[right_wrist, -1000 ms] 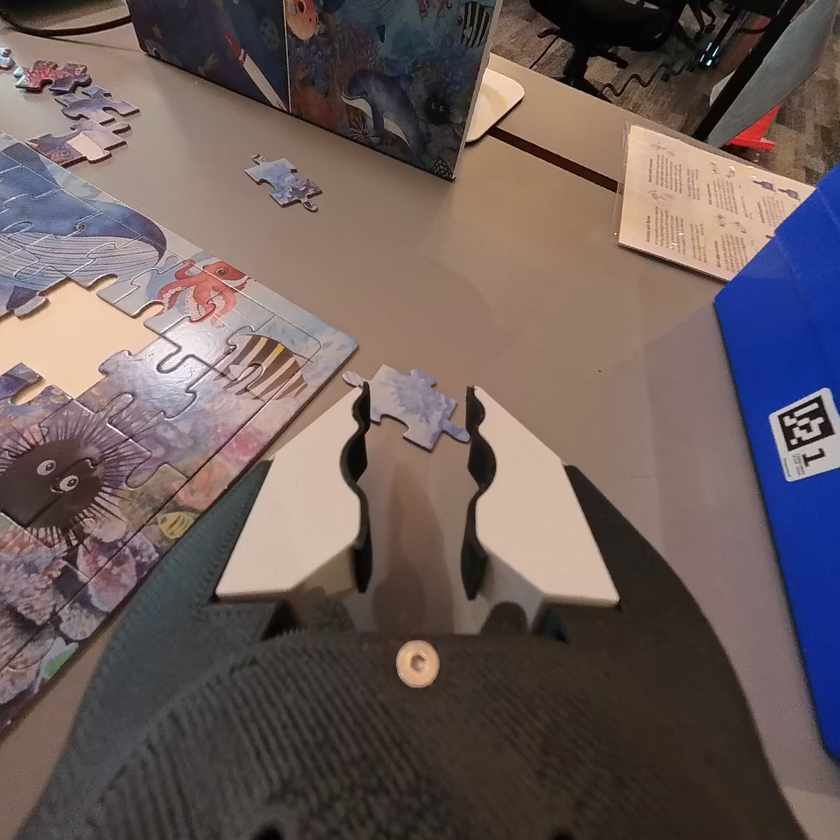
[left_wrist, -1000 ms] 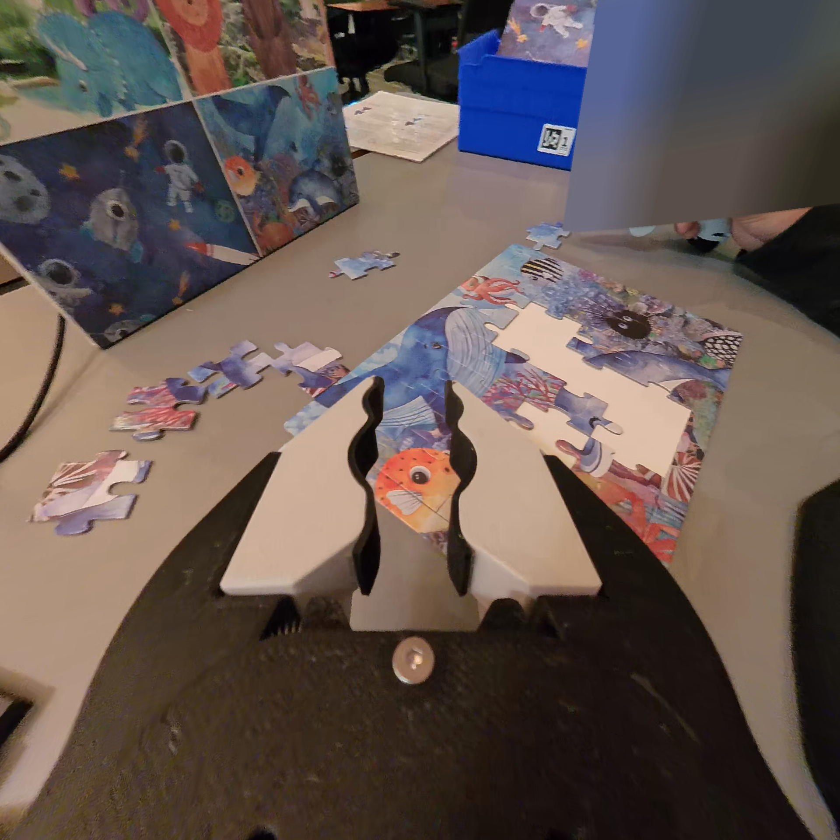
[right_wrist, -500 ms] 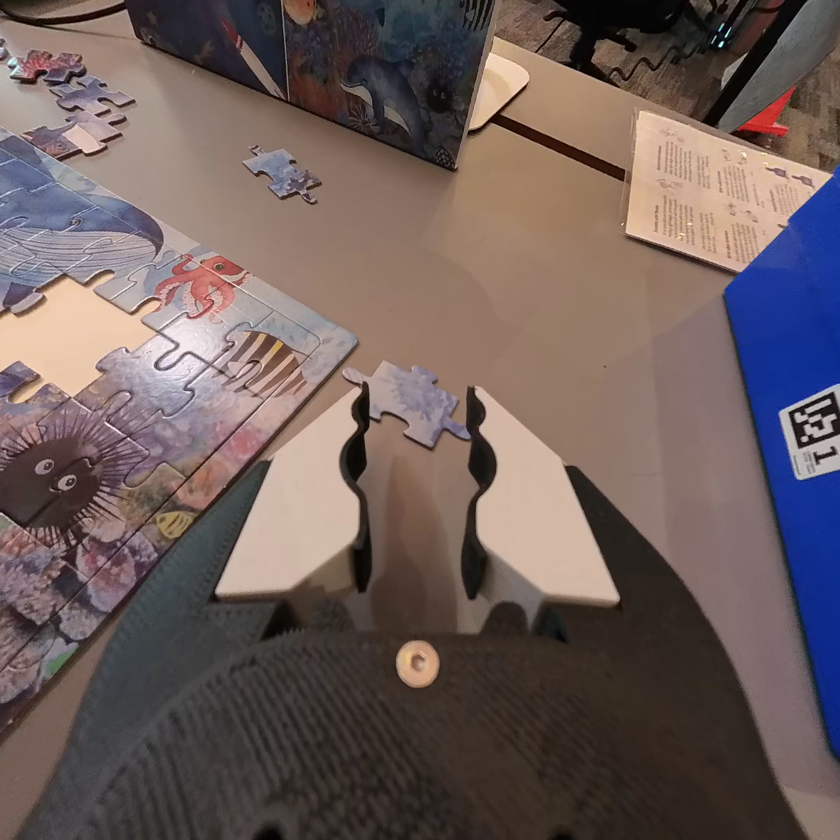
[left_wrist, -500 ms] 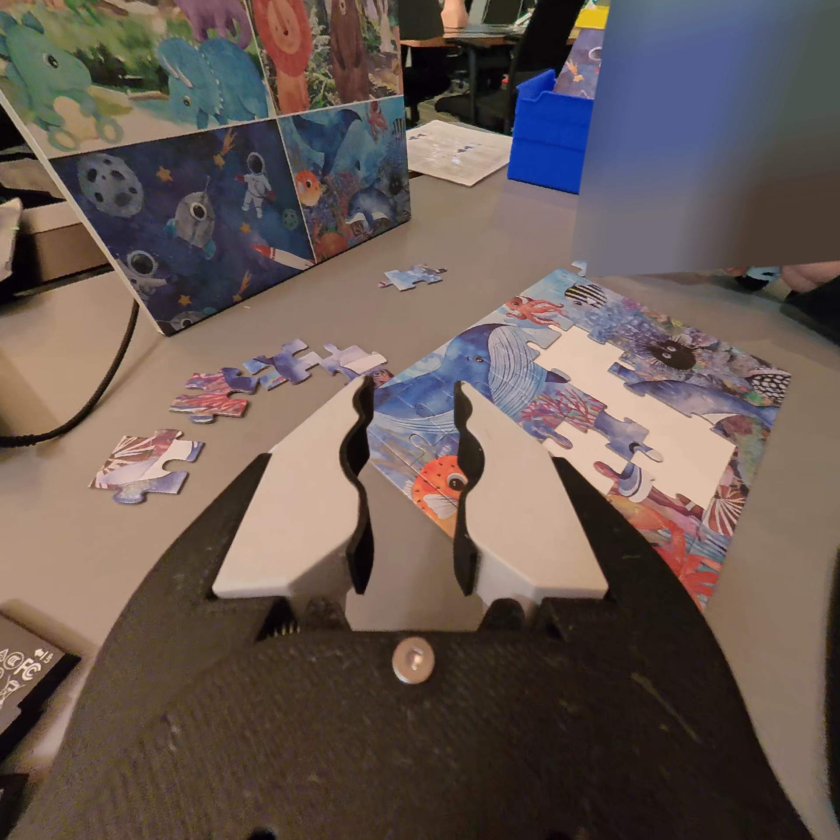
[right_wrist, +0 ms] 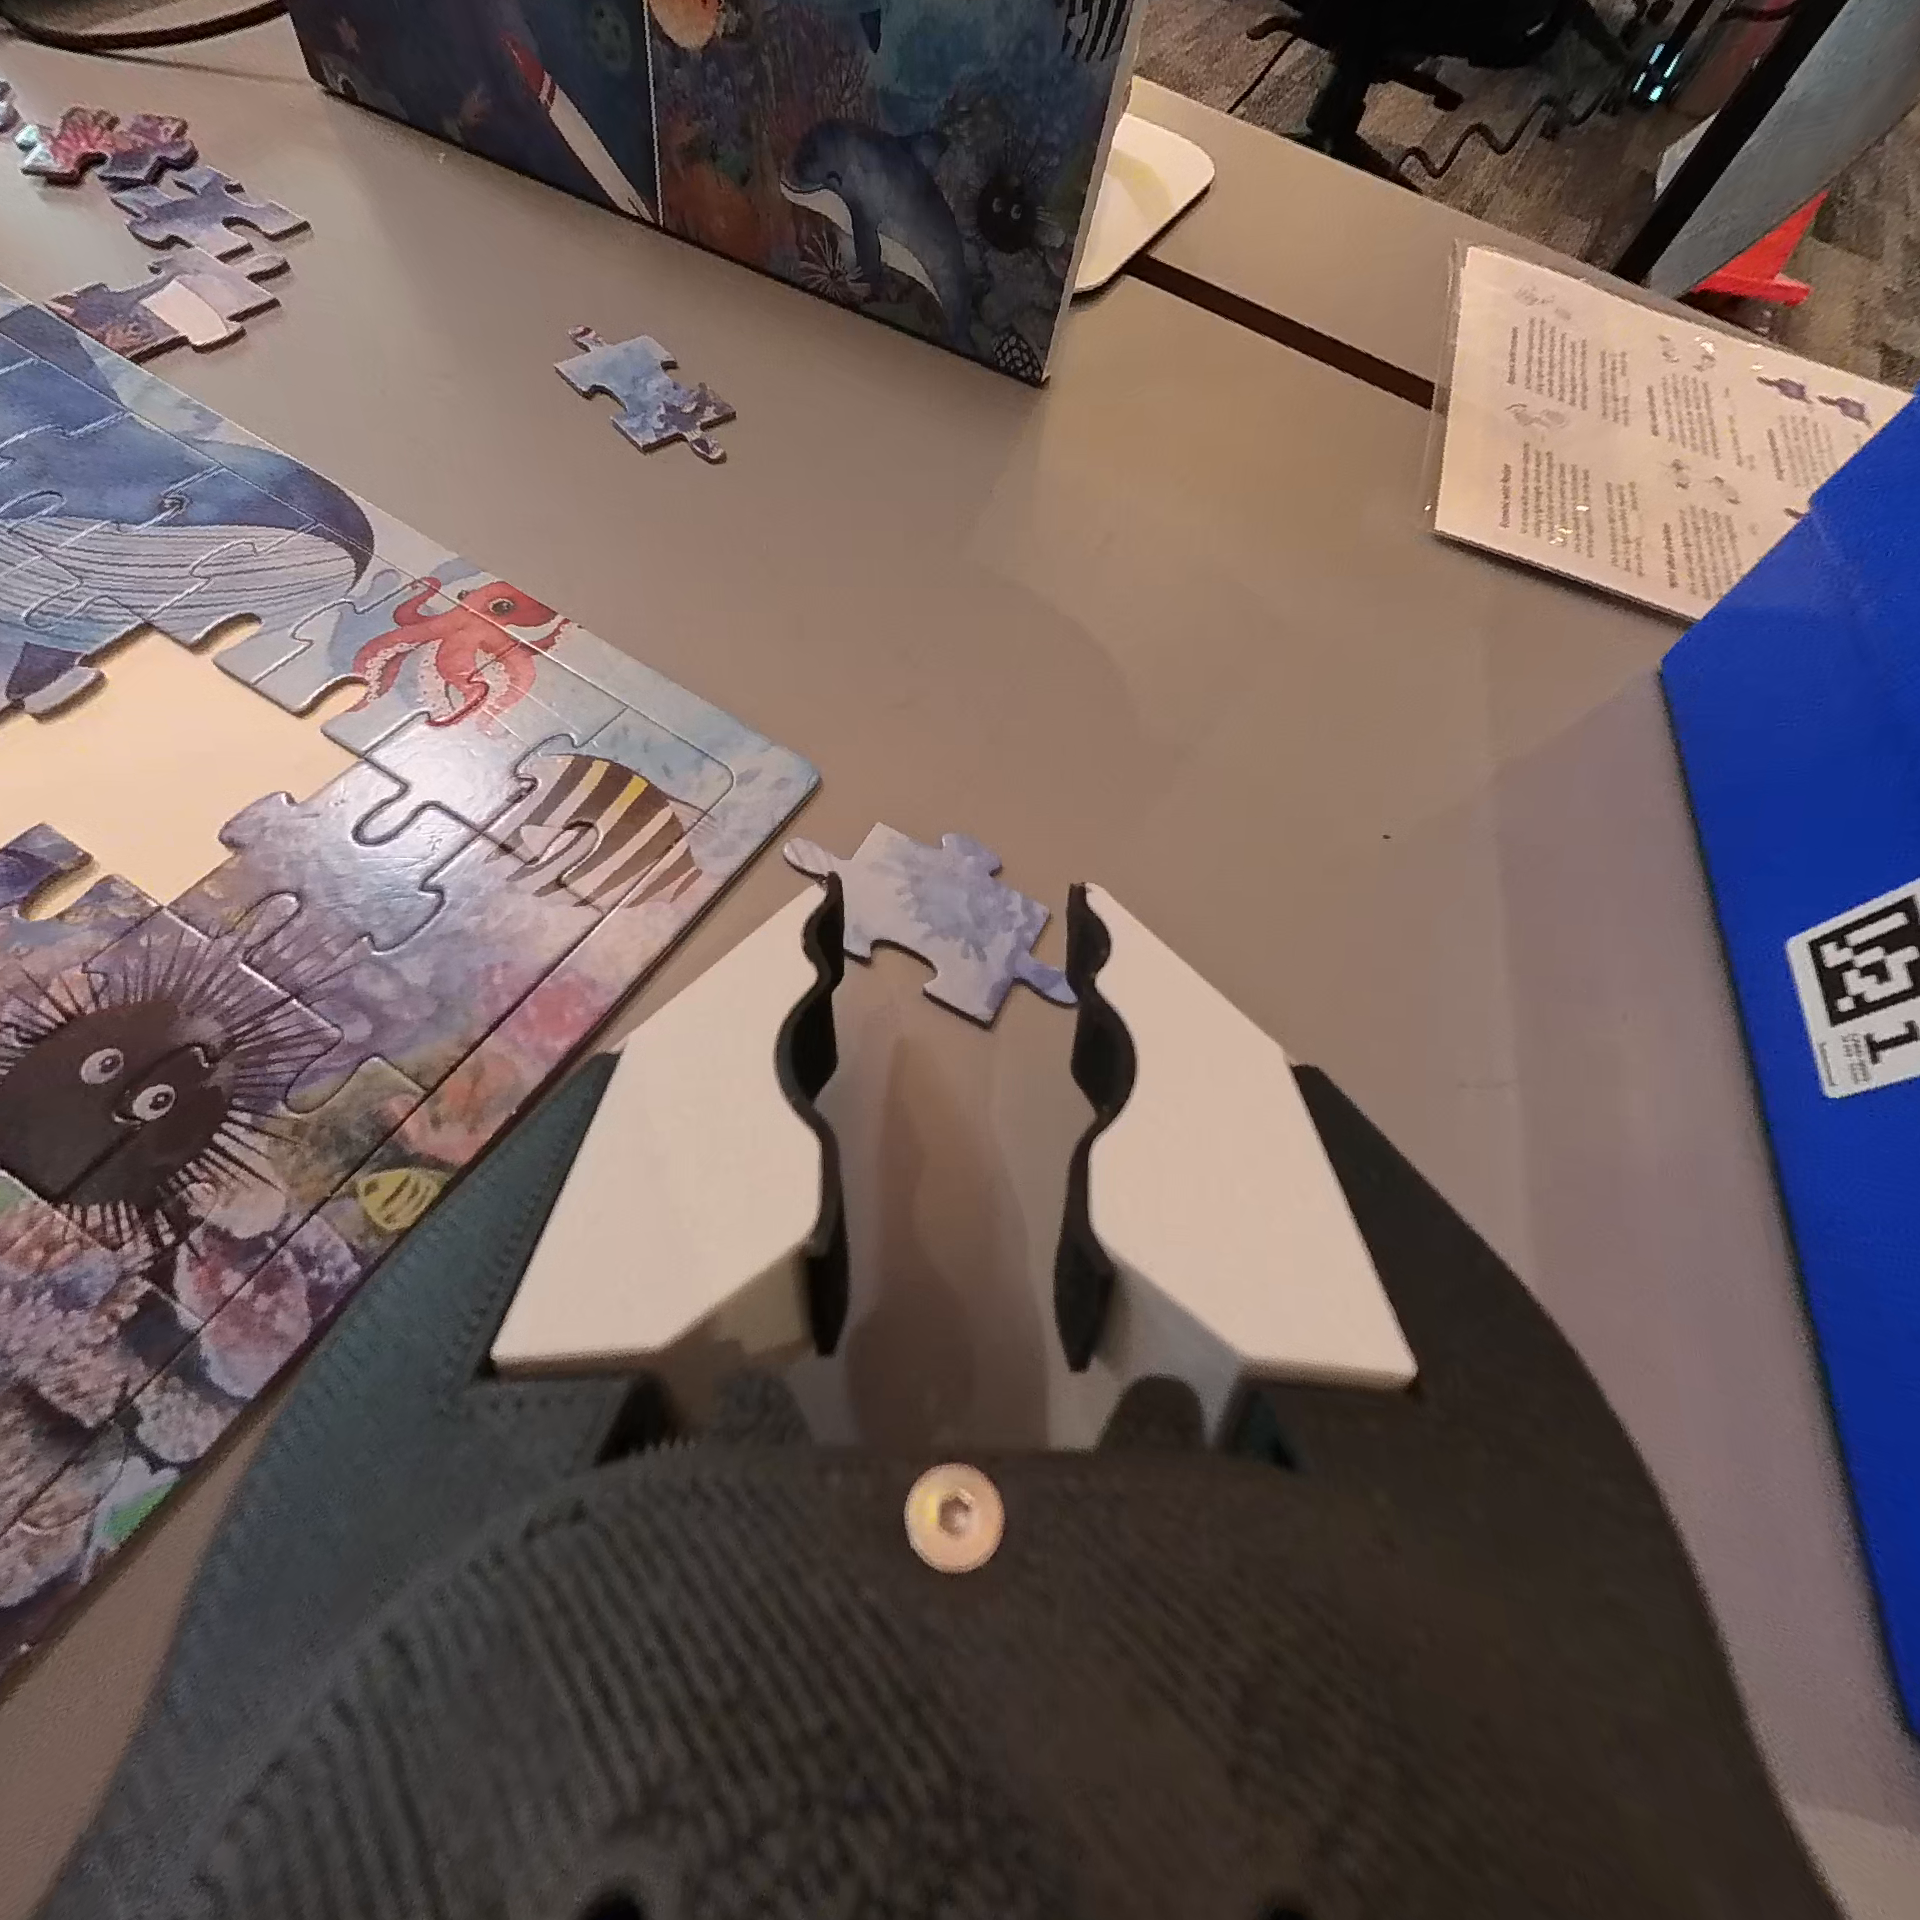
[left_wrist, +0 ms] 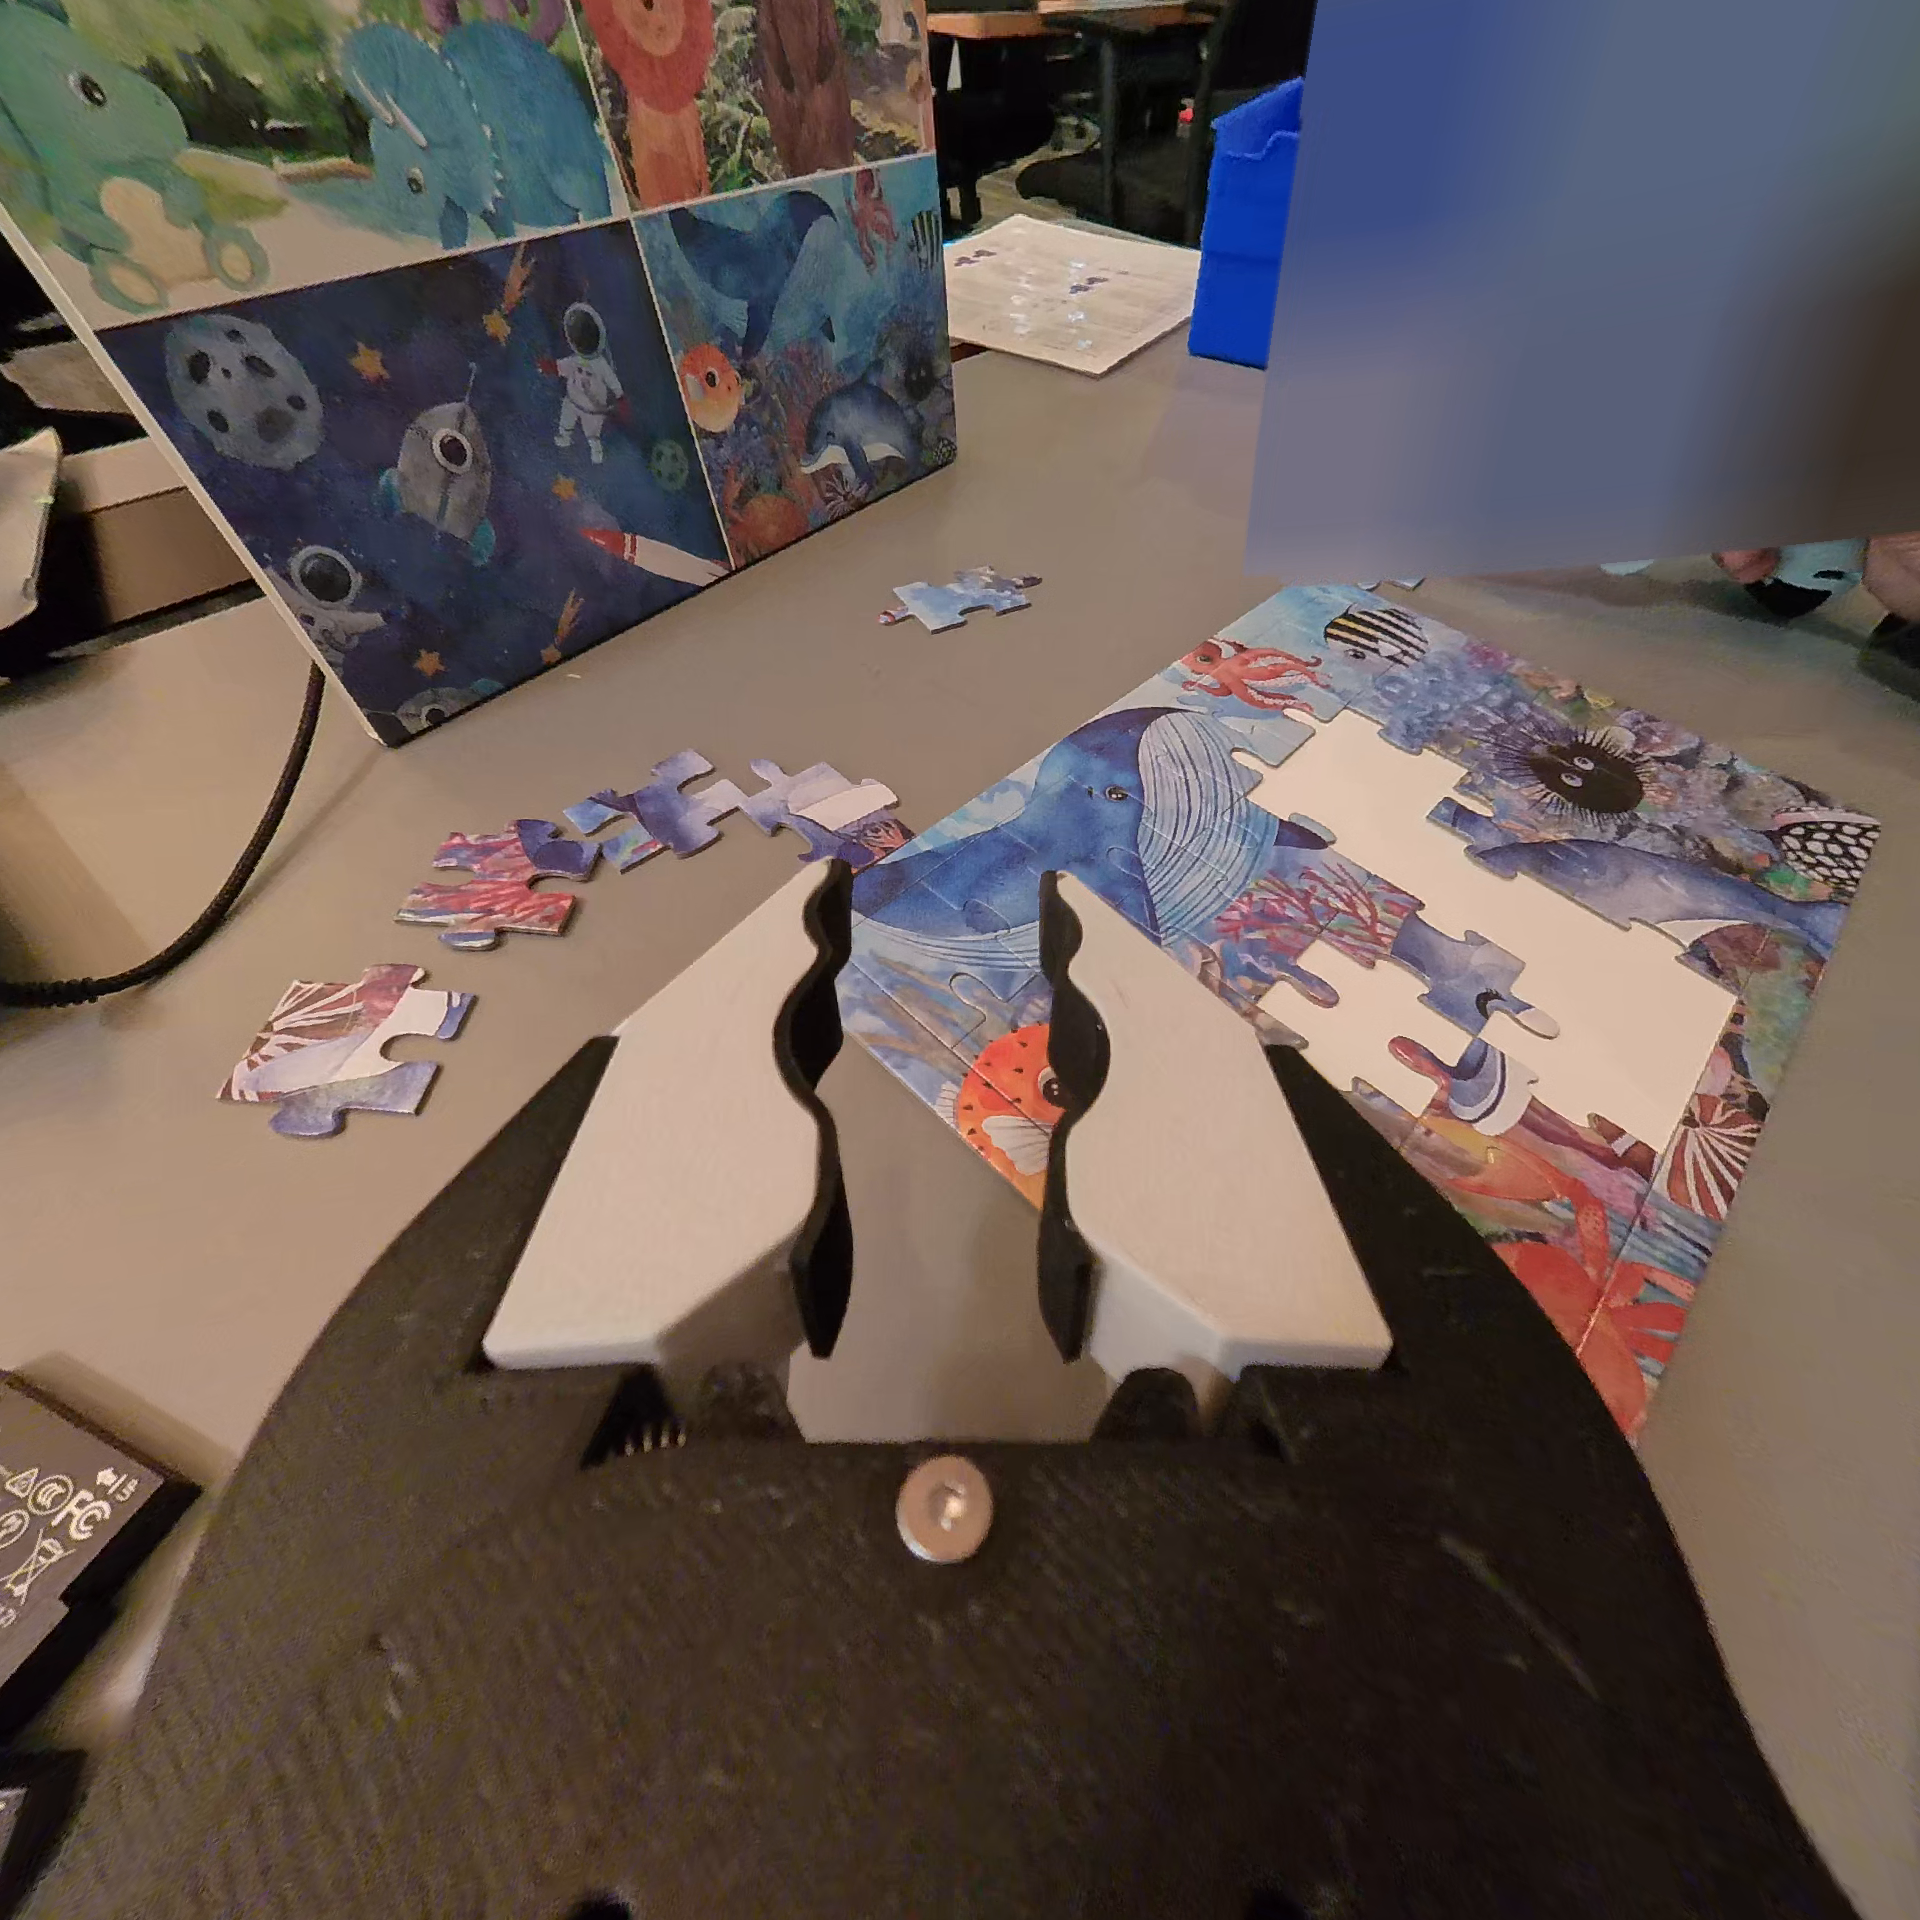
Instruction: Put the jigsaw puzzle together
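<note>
A partly built sea-themed jigsaw (left_wrist: 1122, 831) lies on the grey table, with a white gap in its middle (left_wrist: 1538, 956); it also shows in the right wrist view (right_wrist: 312, 831). My left gripper (left_wrist: 943, 883) is open and empty, hovering over the puzzle's near-left edge. My right gripper (right_wrist: 951, 894) is open, its fingertips on either side of a loose pale-blue piece (right_wrist: 940, 914) lying just off the puzzle's corner. Several loose pieces (left_wrist: 665, 810) lie left of the puzzle, and one more (left_wrist: 961, 597) lies toward the box.
A puzzle box (left_wrist: 499, 395) stands upright at the back left; it also shows in the right wrist view (right_wrist: 862, 156). A blue bin (right_wrist: 1829, 935) is close on the right. A printed sheet (right_wrist: 1631, 457) lies behind it. A black cable (left_wrist: 239, 862) runs at the left. There is about 35 centimetres between the tips of the two grippers. To reach the partly built sea-themed jigsaw (left_wrist: 1122, 831) in a straight line is about 10 centimetres for my left fingers, about 20 centimetres for my right. Seen from the right wrist view (right_wrist: 81, 500) as well.
My left gripper has pulled back and risen, so more of the box and table show. My right gripper has barely moved and stays open around the pale-blue piece.
</note>
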The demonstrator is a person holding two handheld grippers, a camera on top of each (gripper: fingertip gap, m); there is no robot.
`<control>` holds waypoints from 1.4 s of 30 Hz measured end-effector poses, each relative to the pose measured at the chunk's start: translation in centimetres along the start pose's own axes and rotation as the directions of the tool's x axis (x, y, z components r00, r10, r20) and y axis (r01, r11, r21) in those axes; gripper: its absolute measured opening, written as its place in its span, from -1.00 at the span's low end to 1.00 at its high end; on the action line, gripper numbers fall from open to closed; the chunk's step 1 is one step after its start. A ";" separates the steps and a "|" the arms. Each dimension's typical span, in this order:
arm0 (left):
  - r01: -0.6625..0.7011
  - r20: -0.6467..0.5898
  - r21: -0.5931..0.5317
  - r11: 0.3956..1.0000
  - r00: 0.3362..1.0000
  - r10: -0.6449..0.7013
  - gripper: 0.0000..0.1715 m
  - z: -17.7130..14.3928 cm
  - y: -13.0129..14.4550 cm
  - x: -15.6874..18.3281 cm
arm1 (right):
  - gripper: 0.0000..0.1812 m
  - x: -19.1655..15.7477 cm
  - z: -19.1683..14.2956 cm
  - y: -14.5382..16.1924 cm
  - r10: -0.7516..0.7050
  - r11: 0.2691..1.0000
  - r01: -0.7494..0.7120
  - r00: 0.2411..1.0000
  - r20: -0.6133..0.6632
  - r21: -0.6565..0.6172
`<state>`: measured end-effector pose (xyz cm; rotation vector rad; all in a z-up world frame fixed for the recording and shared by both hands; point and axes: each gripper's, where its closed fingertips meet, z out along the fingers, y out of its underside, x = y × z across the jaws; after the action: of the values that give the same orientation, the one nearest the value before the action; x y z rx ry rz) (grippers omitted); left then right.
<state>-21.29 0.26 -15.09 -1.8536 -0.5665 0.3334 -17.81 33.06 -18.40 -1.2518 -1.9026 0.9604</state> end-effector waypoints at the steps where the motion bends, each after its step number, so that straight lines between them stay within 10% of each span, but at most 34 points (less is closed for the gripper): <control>1: 0.003 0.001 -0.008 1.000 1.000 -0.003 -0.61 0.1 0.2 0.0 | -0.54 0.0 0.0 0.0 -0.001 1.000 0.001 1.000 0.000 0.000; 42: -0.021 0.016 -0.058 0.998 1.000 0.022 -0.60 0.6 0.8 0.1 | -0.54 -0.2 0.1 0.1 -0.021 1.000 0.021 1.000 -0.004 -0.008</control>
<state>-21.35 0.56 -16.10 -1.9150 -0.5725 0.3501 -17.79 32.88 -18.52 -1.2346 -1.9146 0.9402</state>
